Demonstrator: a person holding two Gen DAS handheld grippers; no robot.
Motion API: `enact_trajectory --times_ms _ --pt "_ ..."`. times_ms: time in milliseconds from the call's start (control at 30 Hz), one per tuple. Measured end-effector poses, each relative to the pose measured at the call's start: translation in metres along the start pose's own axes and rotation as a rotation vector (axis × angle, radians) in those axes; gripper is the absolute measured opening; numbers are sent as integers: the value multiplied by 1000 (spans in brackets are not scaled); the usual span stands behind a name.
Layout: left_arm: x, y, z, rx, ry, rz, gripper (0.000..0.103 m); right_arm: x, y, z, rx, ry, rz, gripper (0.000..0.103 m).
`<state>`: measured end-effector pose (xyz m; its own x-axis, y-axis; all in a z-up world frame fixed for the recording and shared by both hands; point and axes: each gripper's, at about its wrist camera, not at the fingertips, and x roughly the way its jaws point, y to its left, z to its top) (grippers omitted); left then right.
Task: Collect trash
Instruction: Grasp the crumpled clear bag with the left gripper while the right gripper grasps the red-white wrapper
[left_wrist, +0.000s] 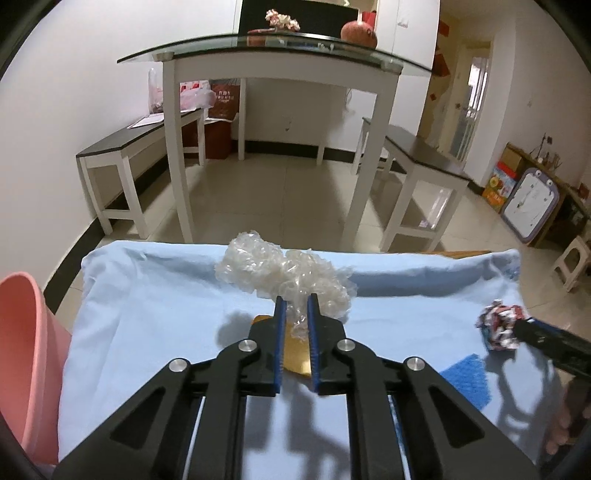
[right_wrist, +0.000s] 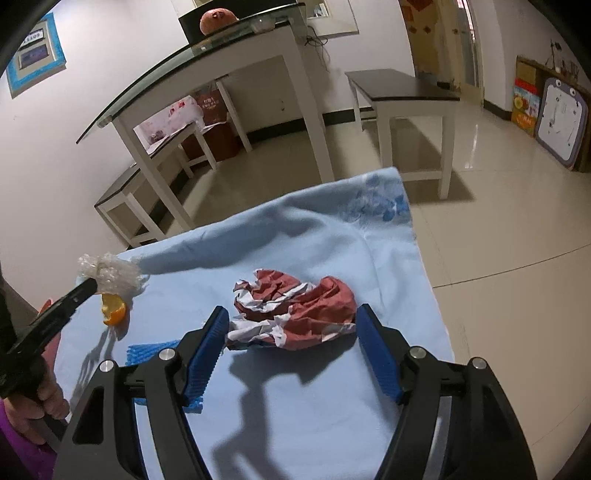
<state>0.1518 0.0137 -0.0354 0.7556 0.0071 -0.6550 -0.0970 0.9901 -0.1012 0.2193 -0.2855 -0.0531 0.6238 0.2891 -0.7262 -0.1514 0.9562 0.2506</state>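
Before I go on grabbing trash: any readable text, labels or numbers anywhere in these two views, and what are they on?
Nothing reads with certainty.
Framed wall picture: a small plate with digits, too blurred to read.
Dark red bag under the glass table: light lettering, too small to read.
Colourful box by the right wall: print, unreadable.
Crumpled red and white paper: pattern only, no legible words.
Clear plastic wad: none.

The left wrist fisheye looks forward and down along its own left gripper from close above the light blue cloth-covered bench, facing a white glass-topped dining table — the right wrist fisheye does likewise behind the right gripper, nearer the bench's right edge. Both views share the cloth, the crumpled clear plastic wrap and the crumpled red-and-white paper — each also catches the other gripper at its edge.
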Motion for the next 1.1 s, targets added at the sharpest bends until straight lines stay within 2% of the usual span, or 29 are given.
enact_trajectory --times_ms 100,200,300,333,667,700,733,767,833,1100 --pt "-15 2 -2 -5 -17 -18 10 -3 2 -2 -8 -6 -4 61" --pt "-30 2 -3 -5 -35 -25 10 -8 4 -4 -10 -14 3 45" --pt "-46 3 -6 -9 -53 -33 10 -14 8 -7 -15 -16 1 7" --pt "-51 4 -6 -7 -58 -36 10 -16 9 -9 -14 -13 1 0" --pt "-99 14 -13 -9 -120 -53 10 -54 12 -18 -21 -73 23 1" --pt "-103 15 -14 -10 -125 -55 10 -53 10 -16 -15 -73 9 4" --pt "-106 15 -15 -11 -129 -56 10 -52 8 -16 -9 -67 5 13" --pt "-109 16 -16 -11 -130 -58 10 -50 7 -15 1 -57 4 30" --pt "-113 16 -20 -8 -132 -56 10 -44 5 -14 40 -33 24 44" --pt "-118 29 -26 -32 -123 -27 10 -13 8 -6 189 7 71 48"
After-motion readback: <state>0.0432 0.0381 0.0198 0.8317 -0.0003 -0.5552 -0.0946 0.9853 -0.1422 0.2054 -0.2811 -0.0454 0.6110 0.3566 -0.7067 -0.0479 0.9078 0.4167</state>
